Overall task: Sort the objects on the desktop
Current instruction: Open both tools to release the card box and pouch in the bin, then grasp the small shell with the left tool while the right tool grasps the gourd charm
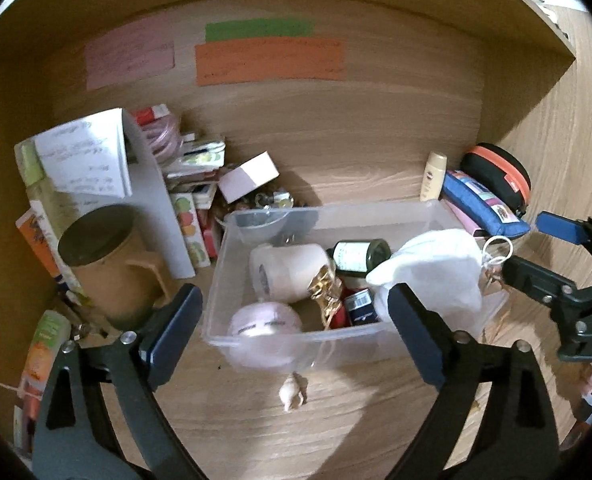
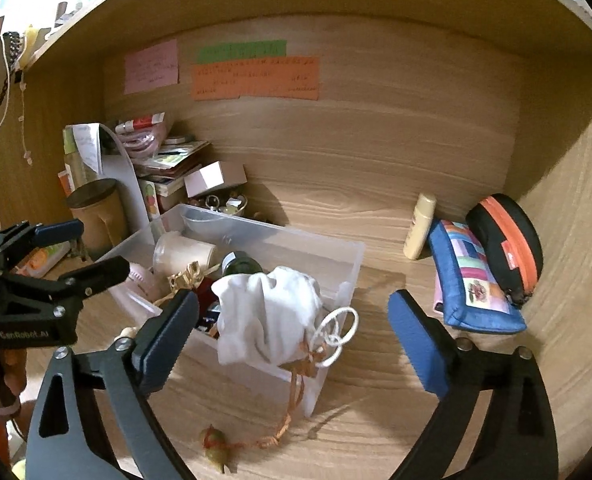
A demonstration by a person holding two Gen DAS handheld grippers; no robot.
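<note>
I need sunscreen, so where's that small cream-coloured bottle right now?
The cream bottle stands upright at the desk's back right, just left of the blue patchwork pouch, behind the clear bin.

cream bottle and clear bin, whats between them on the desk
Nothing: in the right wrist view bare wood runs from the cream bottle to the clear bin.

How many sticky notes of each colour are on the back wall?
Pink note: 1
Green note: 1
Orange note: 1
Total: 3
</note>
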